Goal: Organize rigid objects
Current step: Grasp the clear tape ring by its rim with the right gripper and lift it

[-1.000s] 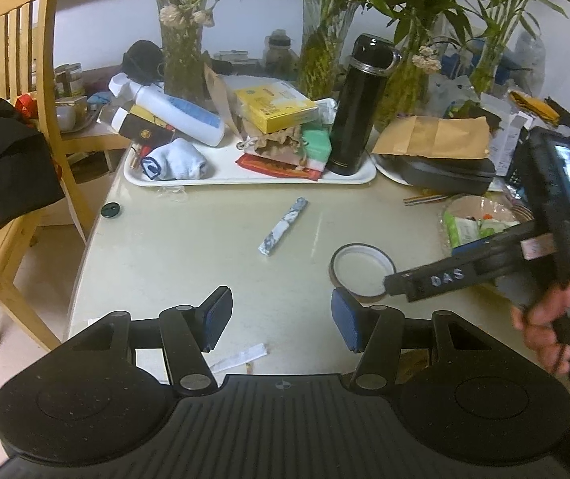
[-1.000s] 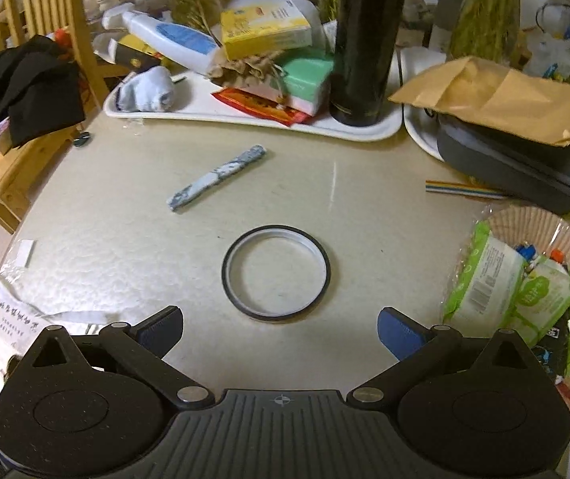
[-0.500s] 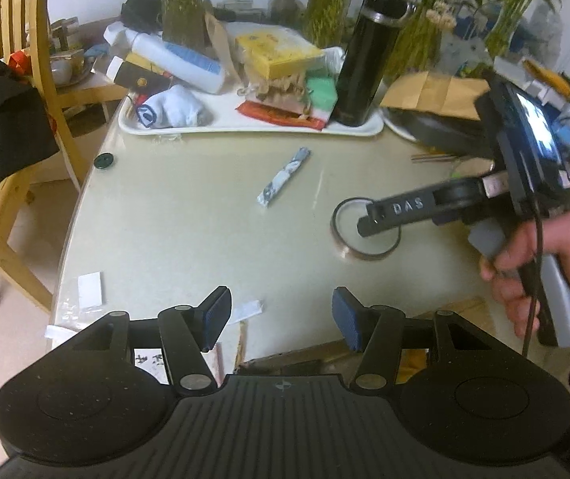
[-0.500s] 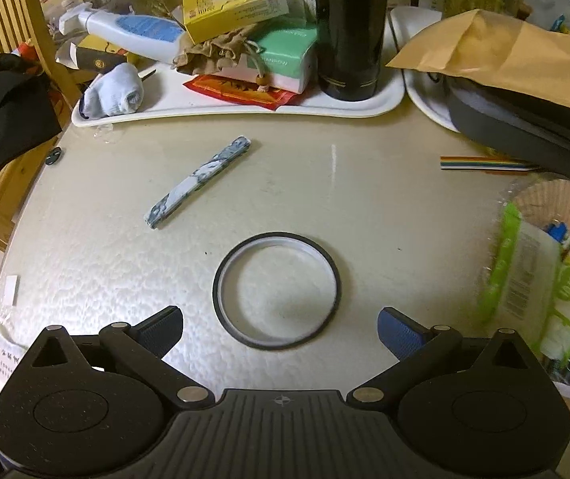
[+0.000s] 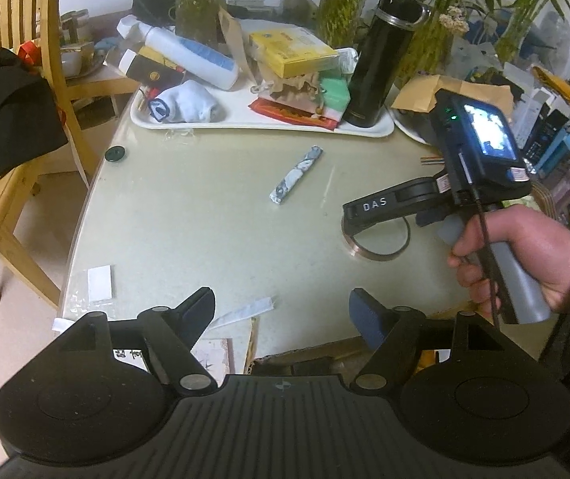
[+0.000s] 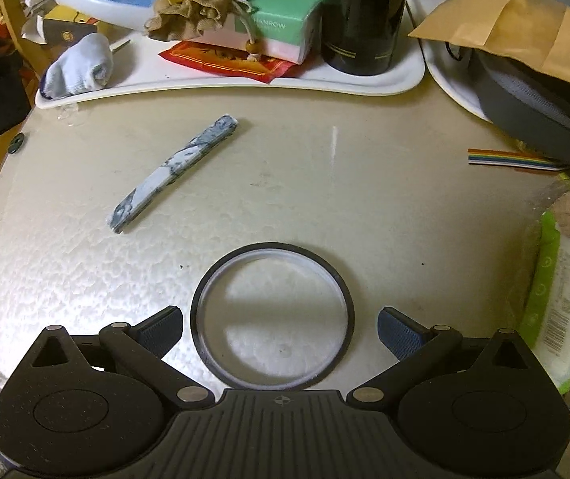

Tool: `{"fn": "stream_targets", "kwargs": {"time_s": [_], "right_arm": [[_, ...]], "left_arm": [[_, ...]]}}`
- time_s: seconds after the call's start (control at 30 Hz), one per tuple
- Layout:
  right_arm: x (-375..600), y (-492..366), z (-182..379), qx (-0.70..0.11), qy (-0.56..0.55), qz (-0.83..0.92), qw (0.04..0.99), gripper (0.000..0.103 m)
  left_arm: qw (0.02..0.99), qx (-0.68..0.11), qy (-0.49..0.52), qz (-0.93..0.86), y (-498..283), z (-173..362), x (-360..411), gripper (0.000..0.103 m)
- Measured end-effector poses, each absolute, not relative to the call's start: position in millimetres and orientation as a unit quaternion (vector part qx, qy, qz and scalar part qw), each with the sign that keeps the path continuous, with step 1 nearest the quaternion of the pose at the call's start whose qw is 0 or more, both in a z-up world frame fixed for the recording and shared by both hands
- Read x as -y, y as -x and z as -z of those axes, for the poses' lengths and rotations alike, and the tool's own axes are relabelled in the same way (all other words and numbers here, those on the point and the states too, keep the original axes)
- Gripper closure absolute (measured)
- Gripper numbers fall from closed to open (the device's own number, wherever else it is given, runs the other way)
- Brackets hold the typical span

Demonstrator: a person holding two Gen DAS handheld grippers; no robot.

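Right gripper (image 6: 281, 329): jaws spread wide, pointing steeply down at the table (image 6: 384, 207), nothing clamped; a hand (image 5: 524, 255) grips its handle.
Tape ring (image 6: 272, 315): flat on the table, right between the right gripper's two fingers; the dark rim looks just clear of both pads, though the angle makes that hard to judge.
Left gripper (image 5: 283, 311): jaws have just been opening and stand wide, empty, over the near table edge.
Marbled stick (image 6: 175, 173): ahead and to the left of the right gripper, lying slantwise, well apart from the ring.
White tray (image 6: 365, 84): beyond the stick, at the far side of the table.
Black flask (image 5: 384, 56): upright on the tray's right end, straight ahead of the right gripper.
Rolled sock (image 6: 79, 66): on the tray's left end.
Paper slip (image 5: 245, 311): just ahead of the left gripper's fingers.
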State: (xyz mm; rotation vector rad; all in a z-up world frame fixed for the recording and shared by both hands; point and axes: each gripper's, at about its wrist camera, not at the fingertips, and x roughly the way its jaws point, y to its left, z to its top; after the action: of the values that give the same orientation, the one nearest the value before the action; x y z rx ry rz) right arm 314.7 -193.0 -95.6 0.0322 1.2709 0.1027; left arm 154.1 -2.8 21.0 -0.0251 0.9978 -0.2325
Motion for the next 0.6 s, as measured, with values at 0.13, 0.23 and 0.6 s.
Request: {"fn": "stream_targets", "kwargs": {"time_s": [0.13,0.23,0.6], "right_arm": [[187,-319,101,-0.599,-0.01,-0.057,0.799,0.001],[178,-318,102,-0.599,0.021,-0.055,0.798,0.011],[176,-309,92,-0.592,0.041,-0.067,0.802,0.012]], "left_arm": [[0.871,-0.478,0.014,0.115,-155,-21,3,0.029],[0.869,-0.479,0.013,0.12,-155,-21,3,0.029],[0.871,-0.476,0.016,0.124,-154,-19,1,0.029]]}}
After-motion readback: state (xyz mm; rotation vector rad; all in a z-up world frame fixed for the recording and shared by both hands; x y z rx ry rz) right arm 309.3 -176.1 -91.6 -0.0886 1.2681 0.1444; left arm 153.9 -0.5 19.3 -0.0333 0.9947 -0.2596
